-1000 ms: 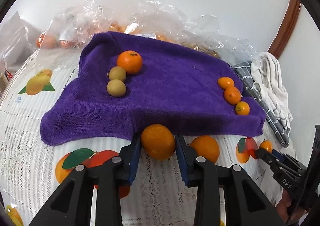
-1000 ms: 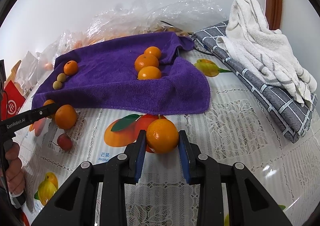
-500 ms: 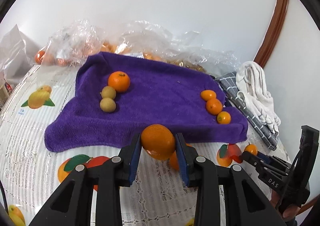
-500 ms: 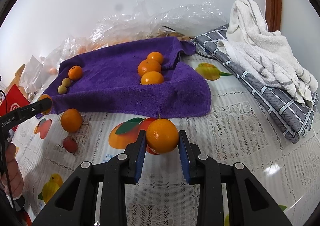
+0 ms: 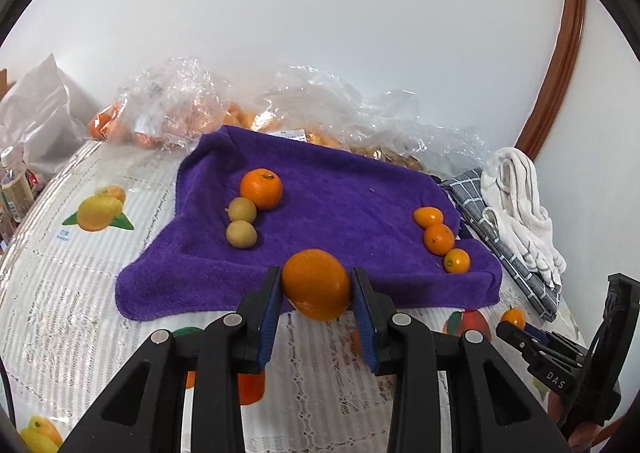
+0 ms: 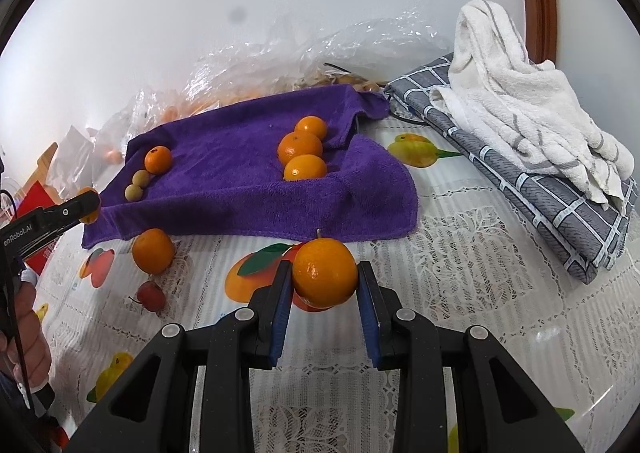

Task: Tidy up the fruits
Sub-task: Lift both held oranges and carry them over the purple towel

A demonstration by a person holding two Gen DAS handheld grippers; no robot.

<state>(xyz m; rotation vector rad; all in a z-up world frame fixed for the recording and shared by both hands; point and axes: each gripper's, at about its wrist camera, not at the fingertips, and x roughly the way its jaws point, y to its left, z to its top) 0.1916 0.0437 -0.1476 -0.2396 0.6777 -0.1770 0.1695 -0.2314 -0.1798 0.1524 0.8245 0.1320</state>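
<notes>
My left tool (image 5: pixel 316 287) pinches an orange (image 5: pixel 316 284) just above the purple towel's (image 5: pixel 340 197) near edge. My right tool (image 6: pixel 325 273) seems clamped on a second orange (image 6: pixel 325 271) over the bench (image 6: pixel 460 253). Farther off, small fruits sit on the towel.

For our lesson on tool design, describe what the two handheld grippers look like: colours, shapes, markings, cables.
Both are alike. The left gripper and right gripper have matte black, angular arms with triangular cut-outs and round silver rivets at the joints. Each finger carries a flat blue pad. White lettering shows on their sides: "DAS" on the right one, "enRobot.AI" on the left. A thin black cable hangs beside the left one.
</notes>
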